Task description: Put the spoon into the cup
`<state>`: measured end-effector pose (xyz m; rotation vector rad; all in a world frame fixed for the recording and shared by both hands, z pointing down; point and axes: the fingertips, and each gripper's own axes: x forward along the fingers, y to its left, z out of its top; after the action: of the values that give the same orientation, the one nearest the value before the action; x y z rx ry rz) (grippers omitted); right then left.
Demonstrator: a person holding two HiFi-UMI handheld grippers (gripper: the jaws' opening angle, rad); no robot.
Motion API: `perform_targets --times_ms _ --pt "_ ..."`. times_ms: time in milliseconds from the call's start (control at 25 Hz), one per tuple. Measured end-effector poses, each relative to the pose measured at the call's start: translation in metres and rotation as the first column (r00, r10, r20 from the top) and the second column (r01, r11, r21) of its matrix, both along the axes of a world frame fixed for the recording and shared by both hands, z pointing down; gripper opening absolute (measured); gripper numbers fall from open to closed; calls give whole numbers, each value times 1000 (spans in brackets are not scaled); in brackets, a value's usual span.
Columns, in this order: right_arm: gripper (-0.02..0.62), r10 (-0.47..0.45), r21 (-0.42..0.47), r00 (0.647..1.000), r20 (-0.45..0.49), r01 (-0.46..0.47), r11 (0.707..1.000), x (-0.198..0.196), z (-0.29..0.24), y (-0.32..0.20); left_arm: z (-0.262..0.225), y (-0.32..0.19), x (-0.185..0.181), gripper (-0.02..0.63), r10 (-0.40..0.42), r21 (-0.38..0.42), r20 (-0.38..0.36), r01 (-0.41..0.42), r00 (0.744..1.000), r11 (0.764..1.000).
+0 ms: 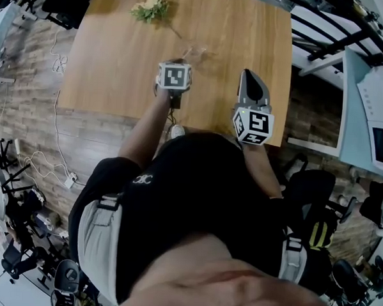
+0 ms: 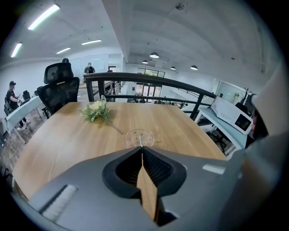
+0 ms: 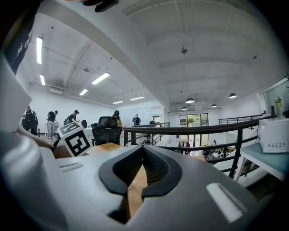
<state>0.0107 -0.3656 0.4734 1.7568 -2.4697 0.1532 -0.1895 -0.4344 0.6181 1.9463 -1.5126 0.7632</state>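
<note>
Left gripper (image 2: 141, 150) has its jaws pressed together, with a thin pale sliver at the tips that is probably the spoon (image 2: 141, 142), pinched by the handle and reaching over the cup (image 2: 139, 136). It is too thin to be sure. The cup is clear glass near the table (image 2: 54, 140) middle, toward the near edge. My read: the spoon is light, stiff and slick, so grip high on the handle. The glass is fragile and tips easily, so lower the spoon straight down. Right gripper (image 3: 142, 149) is closed on nothing, over the near right edge, aimed at the railing (image 3: 198, 131). Flowers (image 2: 96, 111) lie toward the far left corner, well apart from the cup. Nothing blocks the cup.
</note>
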Motion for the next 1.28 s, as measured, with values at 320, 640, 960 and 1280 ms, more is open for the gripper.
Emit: perform_targets --times_ms 320,640,960,1280 --pt "0 13 -14 1000 1 -13 1000 0 0 -6 6 -11 -7 20 9 -33 26 -8 1000 999" --pt "0 5 -24 1000 -5 -5 1000 -2 5 -5 14 -21 -8 20 27 -52 56 -24 998 998" --pt "0 10 -25 1000 -24 -11 1000 0 7 -5 31 -32 8 20 83 -92 30 -80 996 993" --pt "0 14 -31 999 -31 -14 999 3 11 -5 41 -36 9 20 94 -117 52 -87 994 989"
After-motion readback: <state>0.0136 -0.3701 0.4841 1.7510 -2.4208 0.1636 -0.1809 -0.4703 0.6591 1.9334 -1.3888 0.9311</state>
